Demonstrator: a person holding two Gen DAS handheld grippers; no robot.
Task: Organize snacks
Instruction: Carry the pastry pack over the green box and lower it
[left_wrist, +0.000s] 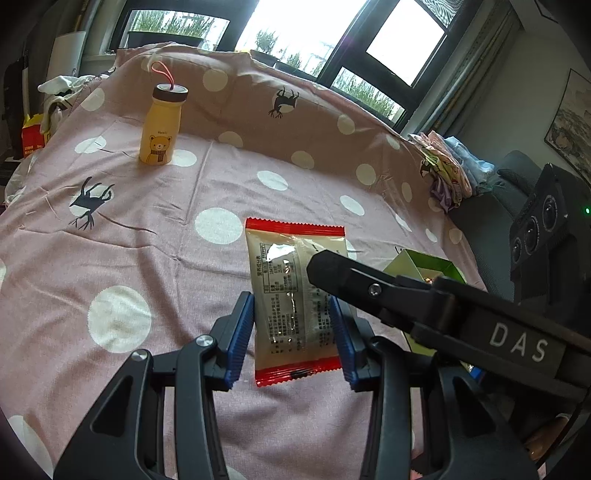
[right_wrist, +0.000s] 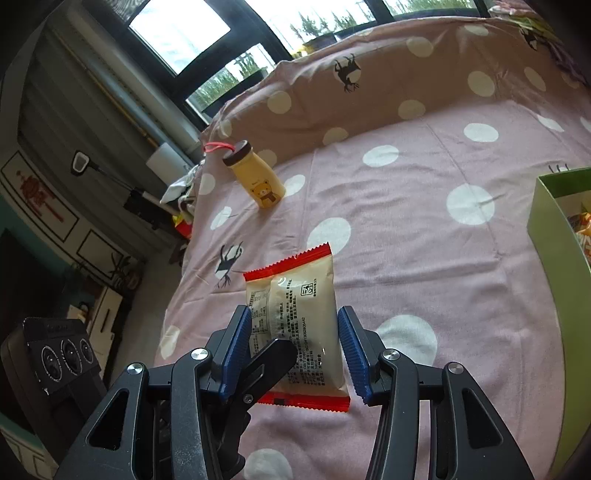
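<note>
We hold one snack packet in each claw: left gripper (left_wrist: 291, 328) pinches a red-edged snack packet (left_wrist: 291, 295), right gripper (right_wrist: 295, 354) pinches its own packet (right_wrist: 299, 325), both above the dotted sheet (left_wrist: 129, 240). Transport step, we judge; next, carry to the green box (right_wrist: 550, 229) and release.
</note>
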